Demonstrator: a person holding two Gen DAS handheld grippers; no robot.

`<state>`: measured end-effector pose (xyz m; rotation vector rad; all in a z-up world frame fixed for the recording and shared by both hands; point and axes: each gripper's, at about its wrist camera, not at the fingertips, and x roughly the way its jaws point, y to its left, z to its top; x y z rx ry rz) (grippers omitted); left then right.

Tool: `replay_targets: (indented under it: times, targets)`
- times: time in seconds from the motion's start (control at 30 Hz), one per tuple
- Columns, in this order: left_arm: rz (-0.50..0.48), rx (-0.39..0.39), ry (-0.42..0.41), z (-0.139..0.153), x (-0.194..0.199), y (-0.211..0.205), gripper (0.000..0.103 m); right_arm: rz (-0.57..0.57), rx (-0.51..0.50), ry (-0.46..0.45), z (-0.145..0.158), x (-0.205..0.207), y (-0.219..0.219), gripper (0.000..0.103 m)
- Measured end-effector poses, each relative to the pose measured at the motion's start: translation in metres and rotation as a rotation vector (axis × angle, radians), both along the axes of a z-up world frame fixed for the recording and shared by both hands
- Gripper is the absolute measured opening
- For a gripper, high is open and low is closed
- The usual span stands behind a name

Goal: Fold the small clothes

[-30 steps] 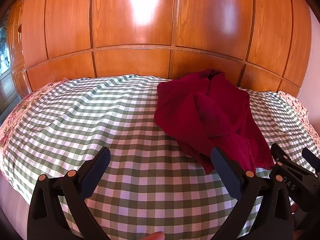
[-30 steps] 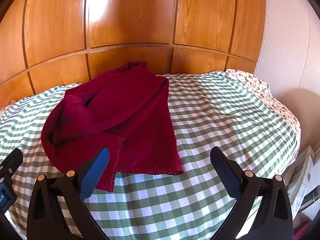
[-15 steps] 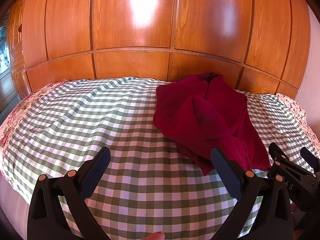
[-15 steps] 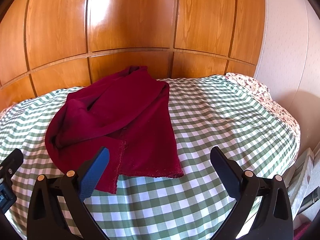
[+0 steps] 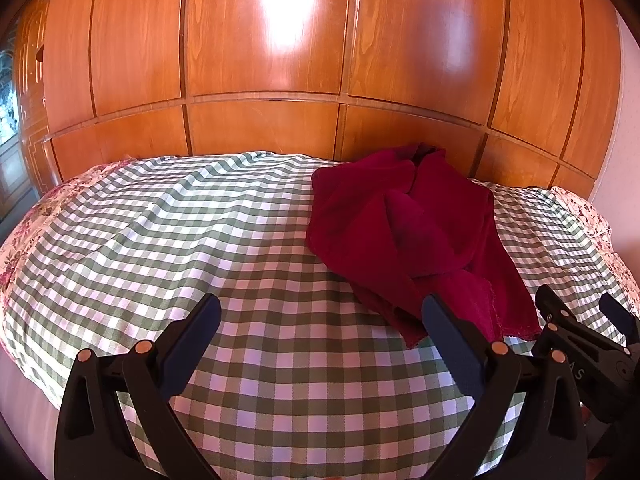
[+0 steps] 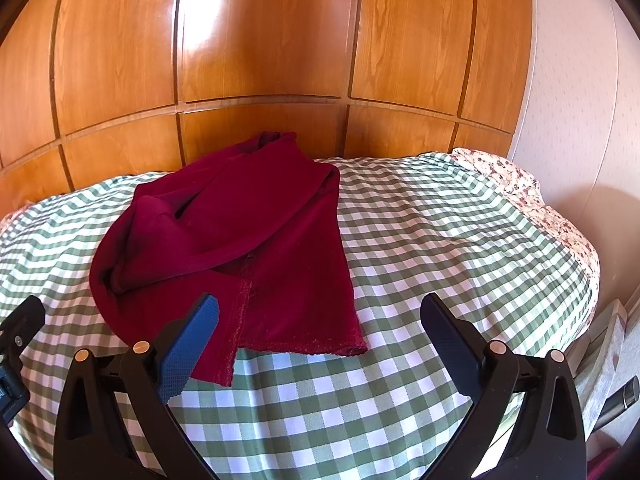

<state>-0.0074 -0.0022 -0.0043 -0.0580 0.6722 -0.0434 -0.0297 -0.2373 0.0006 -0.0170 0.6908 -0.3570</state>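
Note:
A dark red garment lies crumpled on a green and white checked bed cover, reaching back toward the wooden headboard. In the right wrist view the same garment spreads left of centre, its hem close in front of my left finger. My left gripper hovers open above the cover, to the left of the garment's near corner, holding nothing. My right gripper stands open just short of the hem, empty. The right gripper also shows at the far right of the left wrist view.
A glossy wooden panelled headboard rises behind the bed. Floral bedding shows at the bed's edges. A pale wall stands to the right, with light objects beside the bed. The left gripper's body shows at the left edge.
Both grippers have pulled back and risen slightly, so the garment looks a little farther off. The garment has not moved and both jaws stayed wide apart.

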Motion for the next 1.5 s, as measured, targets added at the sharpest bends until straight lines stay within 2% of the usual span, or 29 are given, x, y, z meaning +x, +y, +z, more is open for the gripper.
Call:
replay_targets:
  times: [0.63, 0.87, 1.0, 1.07, 1.1, 1.13, 1.17, 1.23, 1.3, 1.33, 1.37, 1.43, 1.47, 1.5]
  targets:
    - [-0.032, 0.007, 0.021, -0.004, 0.006, -0.006, 0.1, -0.002, 0.002, 0.01, -0.006, 0.002, -0.001, 0.1]
    - [-0.056, -0.004, 0.059, -0.006, 0.022, -0.011, 0.1, -0.007, 0.02, 0.039, -0.015, 0.007, -0.014, 0.1]
    - [-0.095, -0.05, 0.115, -0.011, 0.041, -0.017, 0.098, 0.023, 0.073, 0.046, -0.019, 0.011, -0.028, 0.1]
    - [-0.115, -0.081, 0.144, -0.014, 0.053, -0.019, 0.085, 0.036, 0.125, 0.046, -0.018, 0.014, -0.038, 0.1]
    - [-0.123, -0.095, 0.164, -0.016, 0.059, -0.02, 0.083, 0.045, 0.156, 0.045, -0.018, 0.015, -0.043, 0.094]
    - [-0.128, -0.106, 0.177, -0.019, 0.064, -0.021, 0.081, 0.057, 0.202, 0.047, -0.018, 0.017, -0.05, 0.084]
    - [-0.135, -0.124, 0.196, -0.022, 0.07, -0.022, 0.079, 0.065, 0.236, 0.054, -0.019, 0.02, -0.053, 0.08]
    - [-0.147, -0.145, 0.218, -0.027, 0.078, -0.026, 0.079, 0.09, 0.323, 0.074, -0.022, 0.028, -0.061, 0.066]
    - [-0.143, -0.142, 0.231, -0.033, 0.083, -0.029, 0.079, 0.119, 0.436, 0.097, -0.028, 0.041, -0.069, 0.062]
    - [-0.135, -0.134, 0.245, -0.037, 0.086, -0.031, 0.076, 0.13, 0.469, 0.101, -0.029, 0.043, -0.07, 0.058]
    - [-0.134, -0.138, 0.267, -0.042, 0.088, -0.031, 0.062, 0.147, 0.519, 0.109, -0.032, 0.05, -0.071, 0.056]
    - [-0.155, -0.167, 0.319, -0.054, 0.093, -0.029, 0.05, 0.189, 0.598, 0.13, -0.038, 0.065, -0.067, 0.051]
    - [-0.164, -0.179, 0.33, -0.057, 0.095, -0.028, 0.034, 0.201, 0.628, 0.139, -0.039, 0.07, -0.065, 0.049]
    - [-0.176, -0.194, 0.336, -0.06, 0.096, -0.027, 0.025, 0.222, 0.695, 0.159, -0.045, 0.08, -0.063, 0.047]
